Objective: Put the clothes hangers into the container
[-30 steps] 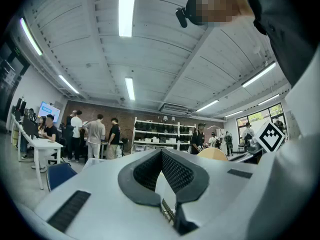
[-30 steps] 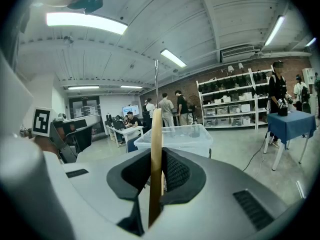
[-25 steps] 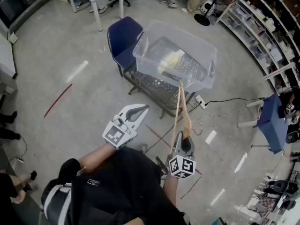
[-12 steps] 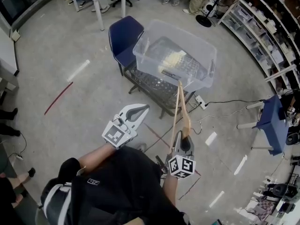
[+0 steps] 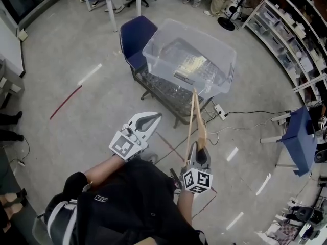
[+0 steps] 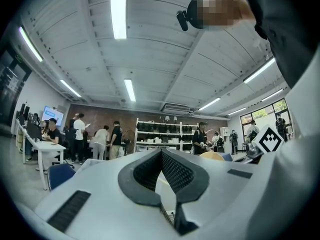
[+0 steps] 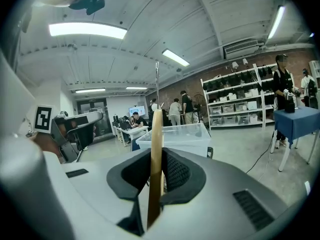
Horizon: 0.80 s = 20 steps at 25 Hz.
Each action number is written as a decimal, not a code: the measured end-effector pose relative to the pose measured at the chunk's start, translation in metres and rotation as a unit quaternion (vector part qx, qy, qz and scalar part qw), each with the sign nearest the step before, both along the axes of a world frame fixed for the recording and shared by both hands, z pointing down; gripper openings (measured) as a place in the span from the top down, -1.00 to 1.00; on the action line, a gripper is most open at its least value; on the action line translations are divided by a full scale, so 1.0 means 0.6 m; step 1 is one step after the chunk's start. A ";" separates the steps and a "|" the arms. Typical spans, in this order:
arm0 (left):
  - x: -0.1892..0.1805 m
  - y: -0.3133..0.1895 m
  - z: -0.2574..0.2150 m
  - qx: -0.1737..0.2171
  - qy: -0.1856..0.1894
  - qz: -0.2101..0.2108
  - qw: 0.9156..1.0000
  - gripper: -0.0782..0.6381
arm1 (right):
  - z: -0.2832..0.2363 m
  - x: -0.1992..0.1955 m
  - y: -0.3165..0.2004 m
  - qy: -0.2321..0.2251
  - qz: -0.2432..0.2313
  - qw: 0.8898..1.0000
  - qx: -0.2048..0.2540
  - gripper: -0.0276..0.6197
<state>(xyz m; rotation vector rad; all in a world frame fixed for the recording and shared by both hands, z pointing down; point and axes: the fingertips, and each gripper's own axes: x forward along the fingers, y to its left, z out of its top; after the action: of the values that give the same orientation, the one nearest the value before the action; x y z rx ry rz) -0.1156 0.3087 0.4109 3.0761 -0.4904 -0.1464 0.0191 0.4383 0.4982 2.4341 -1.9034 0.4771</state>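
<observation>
One wooden hanger [image 7: 156, 129] stands clenched in the right claw [image 5: 198, 148], pointed toward the clear container [image 5: 153, 49] for dropping in, while the left claw [image 5: 149, 118] idles, closed on nothing.

both arms out in front. left forearm [image 5: 100, 171] is bare, angled forward and to the right. left gripper [image 5: 153, 118] has its jaws closed tip to tip, nothing in them. right gripper [image 5: 198, 150] points straight ahead beside it, jaws clamped on a wooden hanger [image 5: 202, 130] poking past the tips.
</observation>
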 end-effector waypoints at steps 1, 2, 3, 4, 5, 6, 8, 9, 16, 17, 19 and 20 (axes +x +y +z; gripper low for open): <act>0.004 0.002 -0.002 0.003 -0.001 -0.004 1.000 0.71 | 0.003 0.008 0.001 -0.001 -0.003 1.000 0.001 0.70; 0.008 0.006 -0.002 0.006 -0.001 -0.009 1.000 0.71 | 0.006 0.015 0.002 -0.001 -0.006 1.000 0.002 0.70; 0.012 0.010 -0.003 0.009 0.001 -0.013 1.000 0.71 | 0.009 0.022 0.004 -0.001 -0.010 1.000 0.002 0.70; 0.015 0.013 -0.005 0.011 0.003 -0.016 1.000 0.71 | 0.012 0.028 0.003 -0.001 -0.015 1.000 0.001 0.70; 0.018 0.014 -0.007 0.011 0.005 -0.019 1.000 0.71 | 0.014 0.032 0.001 -0.002 -0.018 1.000 0.000 0.70; 0.020 0.012 -0.008 0.010 0.005 -0.022 1.000 0.71 | 0.015 0.035 -0.002 -0.004 -0.021 1.000 0.000 0.70; 0.024 0.004 -0.006 0.009 0.002 -0.023 1.000 0.71 | 0.016 0.039 -0.010 -0.006 -0.024 1.000 -0.001 0.70; 0.027 -0.003 -0.003 0.007 -0.001 -0.023 1.000 0.71 | 0.016 0.040 -0.016 -0.007 -0.025 1.000 -0.002 0.70; 0.071 -0.100 0.008 -0.009 0.010 -0.011 1.000 0.71 | 0.013 0.069 -0.111 0.000 -0.023 1.000 -0.010 0.70; 0.078 -0.121 0.010 -0.012 0.013 -0.009 1.000 0.71 | 0.013 0.073 -0.130 0.001 -0.023 1.000 -0.012 0.70; 0.091 -0.169 0.016 -0.019 0.019 -0.008 1.000 0.71 | 0.013 0.080 -0.174 0.004 -0.023 1.000 -0.011 0.70; 0.098 -0.196 0.017 -0.020 0.023 -0.008 0.999 0.71 | 0.012 0.086 -0.198 0.006 -0.022 1.000 -0.010 0.70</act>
<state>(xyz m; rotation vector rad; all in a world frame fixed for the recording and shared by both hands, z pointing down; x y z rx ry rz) -0.0569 0.1912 0.4211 3.0226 -0.5094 -0.2061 0.0705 0.3196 0.5053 2.3719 -1.9328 0.4767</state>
